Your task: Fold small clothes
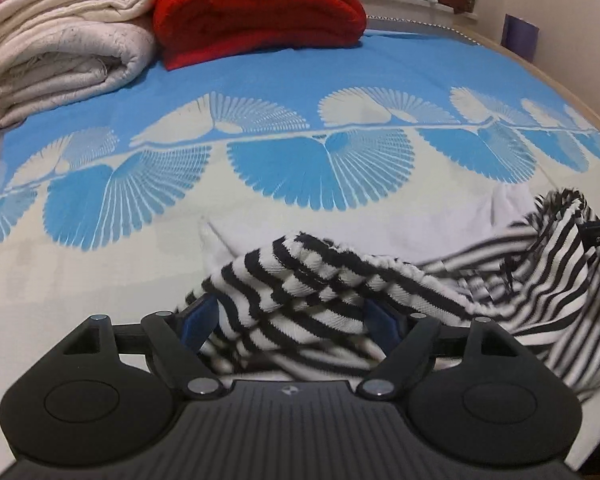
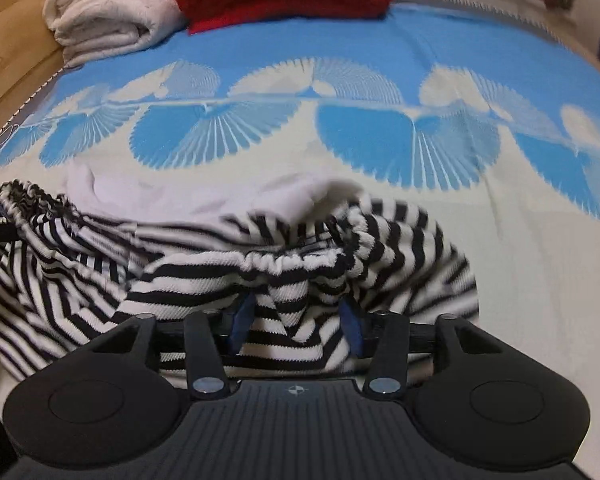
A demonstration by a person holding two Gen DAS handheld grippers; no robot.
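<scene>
The black-and-white striped garment (image 1: pixel 380 292) lies bunched at the near edge of the blue and cream bedspread (image 1: pixel 284 76), with a white piece of cloth (image 1: pixel 420 228) showing just behind it. The left gripper (image 1: pixel 288 320) stands with its jaws spread and striped fabric heaped between the blue pads, and the right gripper (image 2: pixel 296 320) likewise has its jaws apart with the elastic waistband draped between them; whether either actually pinches the cloth I cannot tell. At the far left sit folded cream blankets (image 1: pixel 64 36) beside a red folded blanket (image 1: pixel 260 12).

Blue fan-patterned bedspread (image 1: pixel 284 72), wooden headboard (image 2: pixel 16 40)
</scene>
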